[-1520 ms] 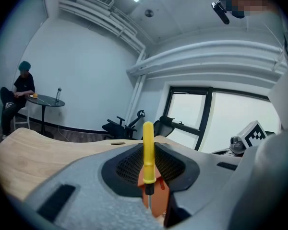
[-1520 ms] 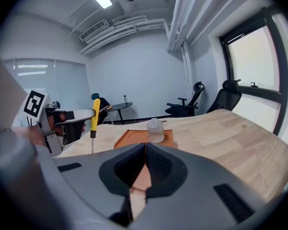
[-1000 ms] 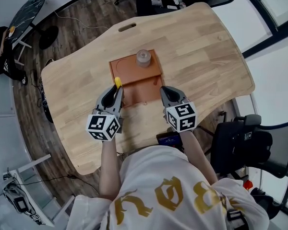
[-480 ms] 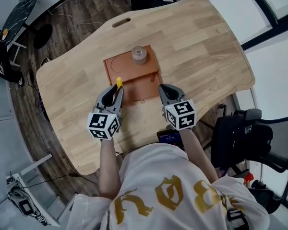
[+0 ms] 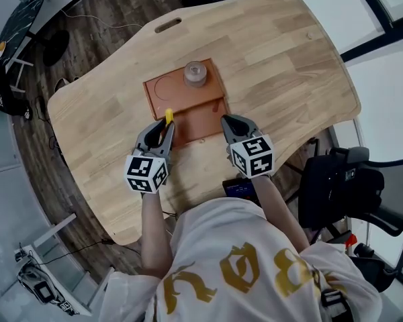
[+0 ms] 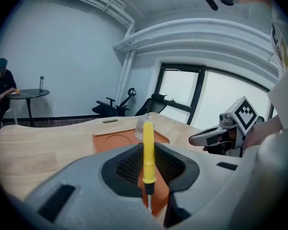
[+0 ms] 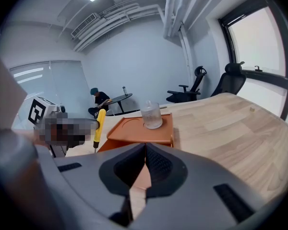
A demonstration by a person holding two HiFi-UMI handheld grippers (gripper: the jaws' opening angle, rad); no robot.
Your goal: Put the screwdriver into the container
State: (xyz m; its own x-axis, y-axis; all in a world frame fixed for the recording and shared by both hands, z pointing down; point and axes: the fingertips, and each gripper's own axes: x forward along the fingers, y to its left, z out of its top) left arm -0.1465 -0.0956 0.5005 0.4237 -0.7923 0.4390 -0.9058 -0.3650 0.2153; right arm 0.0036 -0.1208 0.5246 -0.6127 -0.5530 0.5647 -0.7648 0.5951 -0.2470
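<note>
My left gripper [image 5: 162,130] is shut on a yellow-handled screwdriver [image 5: 168,117], held upright with its thin shaft pointing down, over the near left part of the orange tray [image 5: 162,89]. In the left gripper view the screwdriver [image 6: 148,152] stands between the jaws of the left gripper [image 6: 147,150]. A clear container [image 5: 195,74] stands at the tray's far right corner. It also shows in the right gripper view as the container [image 7: 151,115], with the screwdriver [image 7: 100,126] to its left. My right gripper [image 5: 230,123] is shut and empty by the tray's near right corner.
The wooden table [image 5: 282,66] has a curved near edge and a handle slot [image 5: 168,25] at the far side. A dark device [image 5: 240,188] lies at the near edge. A black office chair [image 5: 349,193] stands to the right. A person sits at a round table [image 5: 23,15] far left.
The head view has drifted a little. The left gripper with the screwdriver sits slightly further right along the tray's near side. The right gripper has kept its place.
</note>
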